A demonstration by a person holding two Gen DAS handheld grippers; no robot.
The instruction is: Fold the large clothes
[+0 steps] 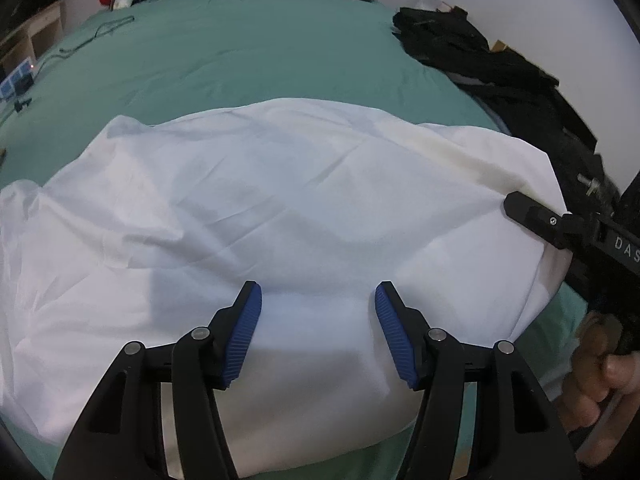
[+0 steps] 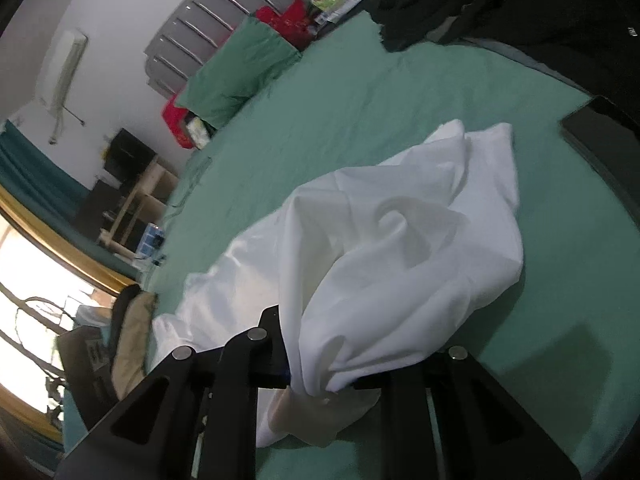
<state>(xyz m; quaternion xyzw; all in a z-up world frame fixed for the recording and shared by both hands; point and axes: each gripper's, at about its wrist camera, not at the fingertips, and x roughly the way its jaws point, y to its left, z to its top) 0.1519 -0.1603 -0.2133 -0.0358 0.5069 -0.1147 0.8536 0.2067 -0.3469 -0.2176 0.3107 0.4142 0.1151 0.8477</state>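
Note:
A large white garment (image 1: pixel 280 208) lies spread and wrinkled on the green bed (image 1: pixel 248 52). My left gripper (image 1: pixel 318 304) is open, its blue pads (image 1: pixel 244 332) just above the near part of the cloth, holding nothing. My right gripper (image 2: pixel 320 360) is shut on a bunched edge of the white garment (image 2: pixel 380 248) and lifts it off the bed (image 2: pixel 360 92); the cloth hides its fingertips. The right gripper also shows at the right edge of the left wrist view (image 1: pixel 560 224), at the garment's right side.
A pile of black clothes (image 1: pixel 492 68) lies along the bed's right side. A green pillow (image 2: pixel 240 72), red items (image 2: pixel 292 20) and small clutter sit at the headboard. A cable (image 1: pixel 96 36) lies at the far left. A wooden shelf (image 2: pixel 140 200) and a window stand beside the bed.

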